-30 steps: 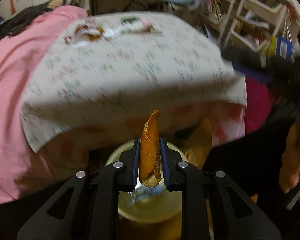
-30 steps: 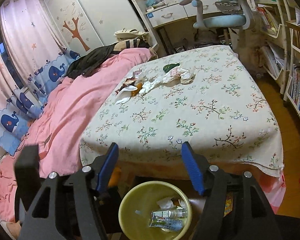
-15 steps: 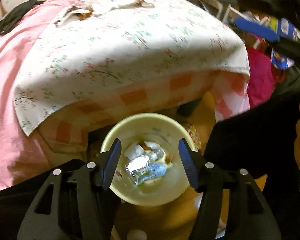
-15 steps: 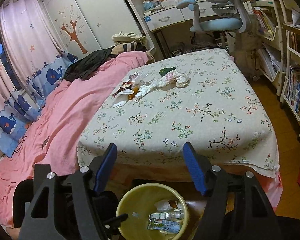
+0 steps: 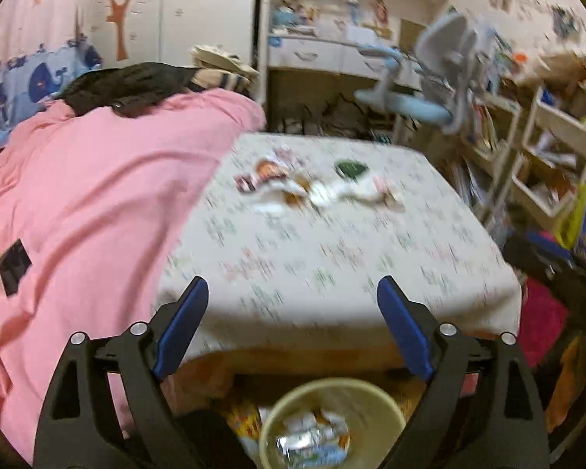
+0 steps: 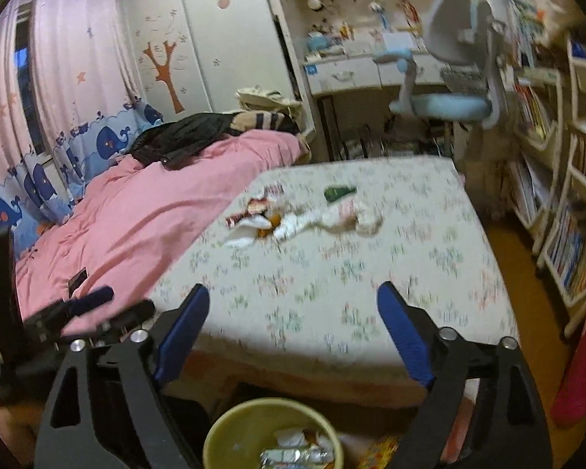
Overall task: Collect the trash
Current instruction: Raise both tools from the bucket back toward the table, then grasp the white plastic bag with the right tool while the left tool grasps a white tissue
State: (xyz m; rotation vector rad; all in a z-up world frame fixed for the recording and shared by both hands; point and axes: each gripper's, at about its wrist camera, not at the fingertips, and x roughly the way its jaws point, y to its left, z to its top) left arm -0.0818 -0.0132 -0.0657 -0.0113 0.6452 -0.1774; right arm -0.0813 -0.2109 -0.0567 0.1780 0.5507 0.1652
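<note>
A yellow bin (image 5: pixel 332 422) with wrappers in it stands on the floor at the near edge of the floral-cloth table (image 5: pixel 332 258); it also shows in the right wrist view (image 6: pixel 269 434). A pile of trash (image 5: pixel 312 187), wrappers, tissues and a dark green packet, lies at the table's far side, and shows in the right wrist view (image 6: pixel 301 215). My left gripper (image 5: pixel 293 332) is open and empty above the bin. My right gripper (image 6: pixel 289 336) is open and empty too. The left gripper shows at the left of the right wrist view (image 6: pixel 82 308).
A pink-covered bed (image 5: pixel 90 211) with dark clothes lies left of the table. A blue desk chair (image 6: pixel 445 105) and a desk stand behind. Shelves of books (image 6: pixel 566 203) line the right side. Wooden floor (image 6: pixel 527 305) runs right of the table.
My left gripper opened and let the orange peel fall into the bin, then tilted up toward the table. My right gripper stayed open and lifted its view slightly.
</note>
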